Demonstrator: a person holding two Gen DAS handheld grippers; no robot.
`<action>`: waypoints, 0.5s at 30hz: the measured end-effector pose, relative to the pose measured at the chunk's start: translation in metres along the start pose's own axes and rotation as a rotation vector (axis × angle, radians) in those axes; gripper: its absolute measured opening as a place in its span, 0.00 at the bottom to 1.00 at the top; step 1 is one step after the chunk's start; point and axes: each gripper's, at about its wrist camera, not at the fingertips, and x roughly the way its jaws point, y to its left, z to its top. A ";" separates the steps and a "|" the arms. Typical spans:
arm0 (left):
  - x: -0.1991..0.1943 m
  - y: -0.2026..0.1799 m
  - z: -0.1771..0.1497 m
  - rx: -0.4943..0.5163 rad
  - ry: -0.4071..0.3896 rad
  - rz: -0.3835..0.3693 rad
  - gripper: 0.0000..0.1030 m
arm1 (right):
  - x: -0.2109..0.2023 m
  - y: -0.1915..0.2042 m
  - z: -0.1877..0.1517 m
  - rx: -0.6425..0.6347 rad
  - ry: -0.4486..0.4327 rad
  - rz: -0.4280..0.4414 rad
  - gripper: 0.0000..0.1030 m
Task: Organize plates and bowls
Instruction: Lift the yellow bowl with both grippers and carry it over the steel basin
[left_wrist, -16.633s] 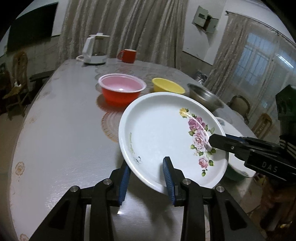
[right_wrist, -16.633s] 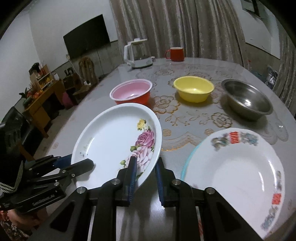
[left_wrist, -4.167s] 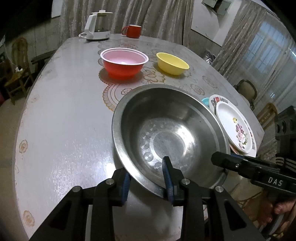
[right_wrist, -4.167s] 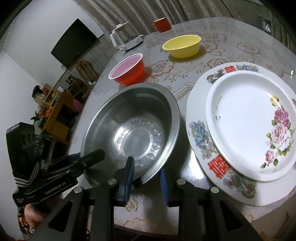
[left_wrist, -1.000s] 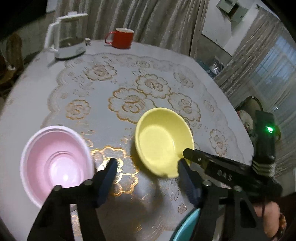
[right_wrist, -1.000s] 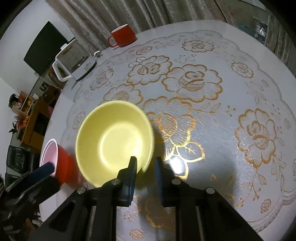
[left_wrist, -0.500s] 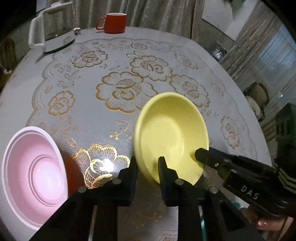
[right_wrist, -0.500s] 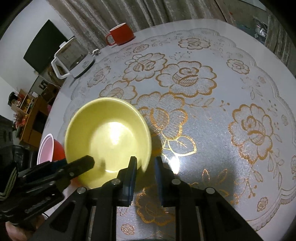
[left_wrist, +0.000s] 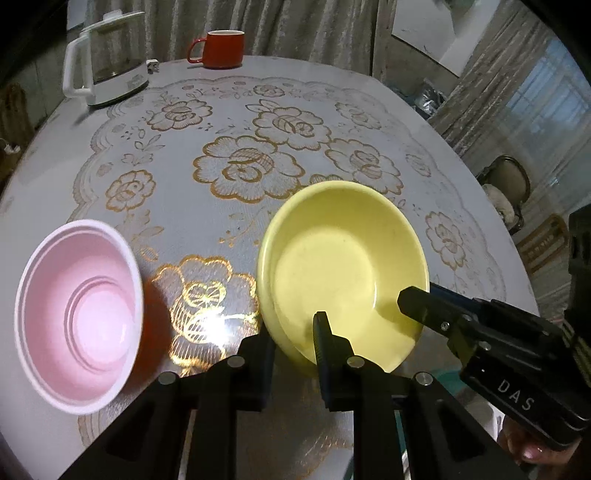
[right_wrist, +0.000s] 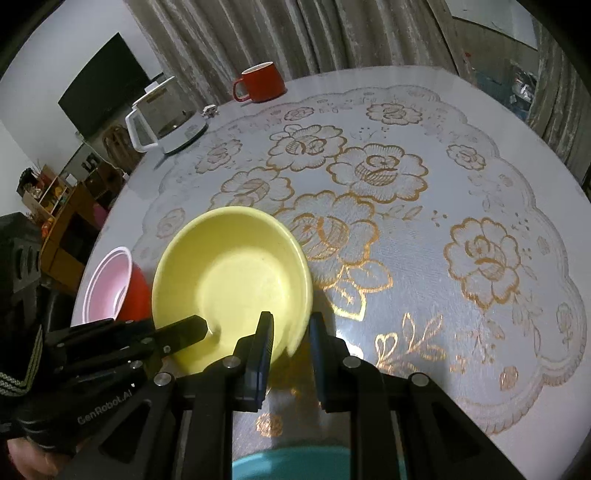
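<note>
The left gripper is clenching the near rim of the yellow bowl, 1 finger inside and 1 outside. The right gripper is clenching the same bowl's rim at its right side, also with 1 finger in and 1 out. The bowl is tilting between the 2 grippers above the table, over the gold-flowered mat. The pink bowl is sitting just beside it on the left. A red mug and a white kettle are standing at the far edge.
</note>
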 end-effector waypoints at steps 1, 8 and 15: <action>-0.002 0.001 -0.002 -0.001 -0.002 -0.001 0.19 | -0.003 0.002 -0.004 -0.001 -0.003 0.003 0.18; -0.023 -0.001 -0.019 0.016 -0.018 -0.013 0.20 | -0.018 0.015 -0.020 -0.026 -0.026 -0.009 0.18; -0.040 -0.006 -0.037 0.035 -0.023 -0.030 0.20 | -0.038 0.024 -0.037 -0.039 -0.055 -0.015 0.20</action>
